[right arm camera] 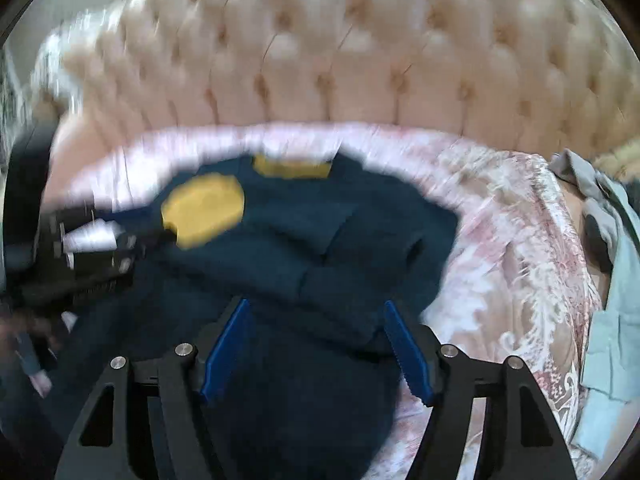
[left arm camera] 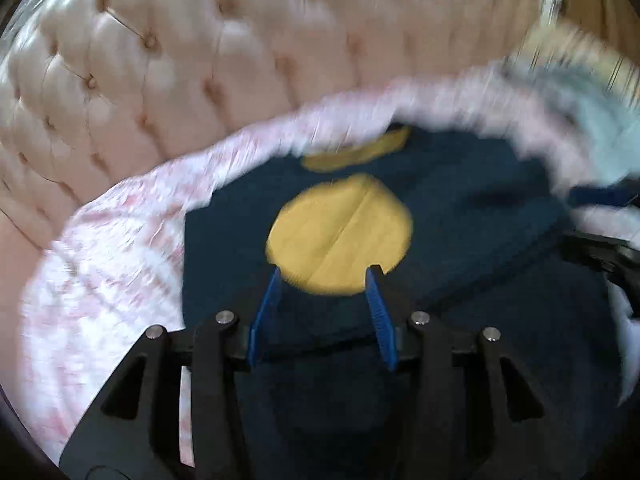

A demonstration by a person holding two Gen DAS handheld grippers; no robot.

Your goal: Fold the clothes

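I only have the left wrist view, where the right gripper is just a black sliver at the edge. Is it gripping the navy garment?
Observer: No. The right gripper is open, with its blue fingers apart above the navy garment.
Operator: What lies to the right of that garment?
Observer: A pale blue-grey garment lies on the pink patterned bedspread, apart from the navy one.
Operator: Does the left gripper show there?
Observer: Yes. The left gripper is blurred, and reaches in from the left beside the round yellow patch.
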